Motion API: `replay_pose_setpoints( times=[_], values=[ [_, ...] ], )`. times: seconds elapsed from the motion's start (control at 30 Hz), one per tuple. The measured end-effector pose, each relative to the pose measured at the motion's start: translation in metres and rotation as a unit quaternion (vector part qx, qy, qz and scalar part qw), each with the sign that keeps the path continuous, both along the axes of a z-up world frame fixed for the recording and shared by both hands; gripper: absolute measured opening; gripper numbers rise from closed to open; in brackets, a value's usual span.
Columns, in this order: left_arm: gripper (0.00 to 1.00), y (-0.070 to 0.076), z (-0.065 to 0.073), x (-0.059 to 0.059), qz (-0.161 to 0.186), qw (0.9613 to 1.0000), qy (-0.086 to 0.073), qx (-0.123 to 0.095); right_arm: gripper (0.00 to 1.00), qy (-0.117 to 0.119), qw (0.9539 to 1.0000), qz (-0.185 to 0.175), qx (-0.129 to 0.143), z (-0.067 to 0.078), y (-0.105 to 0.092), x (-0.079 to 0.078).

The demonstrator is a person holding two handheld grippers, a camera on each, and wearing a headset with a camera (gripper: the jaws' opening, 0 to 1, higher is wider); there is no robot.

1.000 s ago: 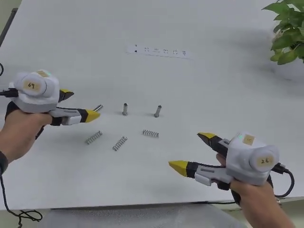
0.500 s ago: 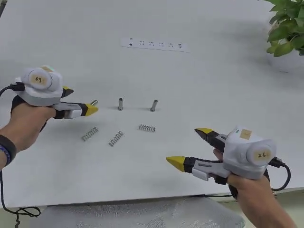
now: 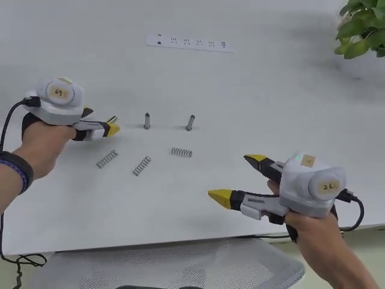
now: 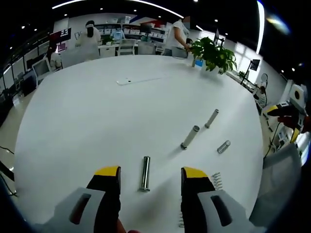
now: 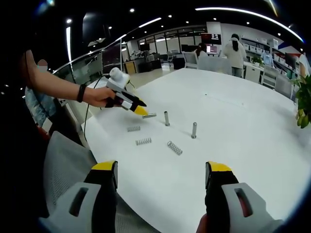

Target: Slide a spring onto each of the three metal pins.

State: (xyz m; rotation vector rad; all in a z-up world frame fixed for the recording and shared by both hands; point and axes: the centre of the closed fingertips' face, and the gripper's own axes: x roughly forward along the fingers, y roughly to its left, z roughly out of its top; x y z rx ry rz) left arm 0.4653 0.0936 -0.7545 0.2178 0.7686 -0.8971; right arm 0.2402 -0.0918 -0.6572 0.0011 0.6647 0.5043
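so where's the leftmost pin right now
Head view: the leftmost pin is left of the middle pin, at the tips of the left gripper; in the left gripper view it sits between the open fingers.

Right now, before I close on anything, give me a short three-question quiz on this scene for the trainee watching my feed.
1. Count: how many springs lie loose on the white table?
2. True or false: the right gripper is shut on a spring.
3. Pick one: what sits ahead between the jaws of the left gripper? A) a spring B) a metal pin C) the power strip

Key: 1) three; 2) false, it is open and holds nothing; 3) B.
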Motion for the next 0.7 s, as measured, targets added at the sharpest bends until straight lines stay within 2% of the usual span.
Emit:
replay_pose_setpoints(
  times=[0.07,0.33,0.57,0.7],
  values=[
    [0.38,-0.001,-0.003,0.003,-0.002,1.0000,-0.005,0.007,0.73,0.000,1.0000,0.000,0.000,0.000,0.000,0.001],
    [0.26,-0.007,-0.010,0.007,0.000,0.9999,-0.002,0.011,0.72,0.002,1.0000,0.002,-0.001,-0.001,-0.001,0.002],
    [0.21,-0.009,-0.024,0.004,-0.002,0.9996,0.014,0.026,0.72,0.006,1.0000,0.000,-0.001,-0.003,-0.002,-0.001],
    [0.19,-0.012,-0.025,0.002,-0.005,0.9995,0.011,0.030,0.72,0.006,1.0000,-0.001,-0.002,-0.003,-0.002,-0.001]
  ],
)
